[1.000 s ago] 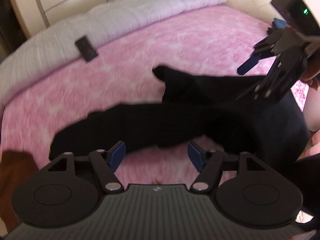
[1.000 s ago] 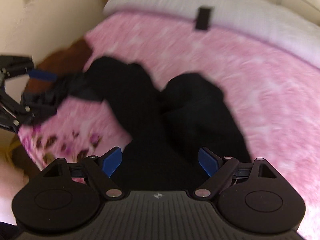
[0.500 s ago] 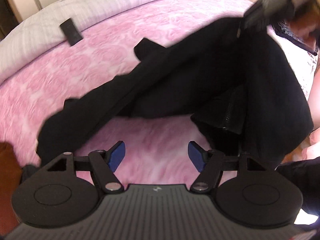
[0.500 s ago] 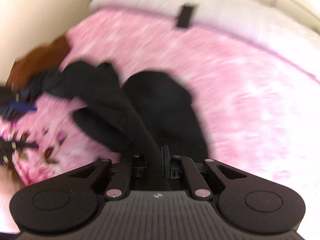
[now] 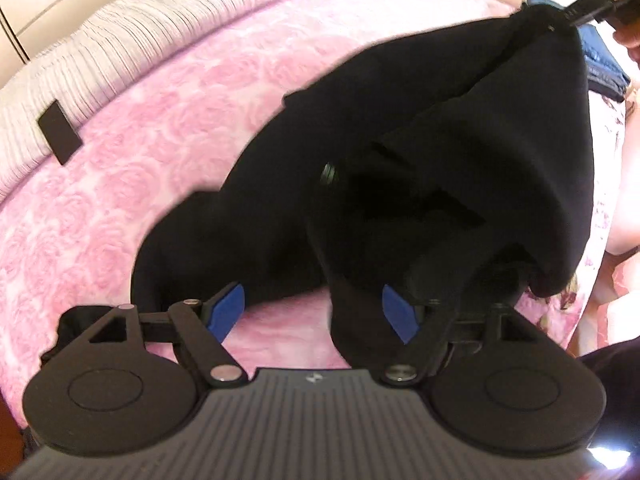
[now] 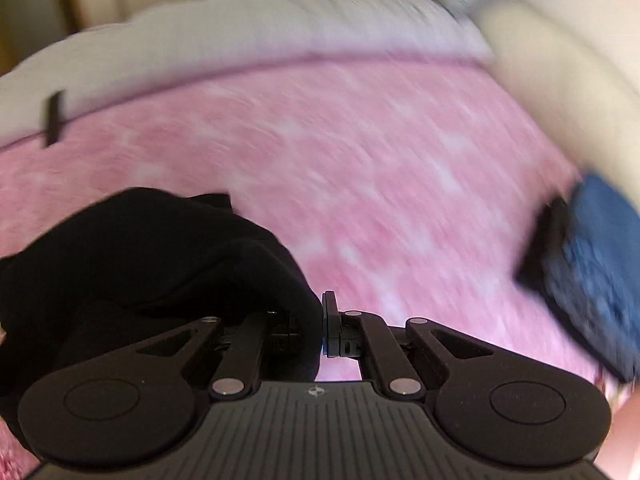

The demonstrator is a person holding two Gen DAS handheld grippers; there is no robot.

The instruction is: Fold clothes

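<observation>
Our right gripper (image 6: 322,322) pinched closed on the black garment (image 5: 420,168), lifted over the pink bedspread (image 5: 160,140), cloth trailing toward seven o'clock, our left gripper (image 5: 314,312) jaws wide and just widening, a fold between them, ungripped

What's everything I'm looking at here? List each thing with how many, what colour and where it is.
black garment: one, black, lifted at one end off the bed, the rest trailing onto the pink blanket
pink blanket: one, pink with a rose pattern, covering the bed
white quilt: one, white and ribbed, along the far edge of the bed
small dark tag: one, black, at the seam between white quilt and pink blanket
blue folded cloth: one, blue, at the right edge of the bed; blurred
left gripper: one, black with blue pads, open, garment hanging just ahead of it
right gripper: one, black, shut on the black garment
</observation>
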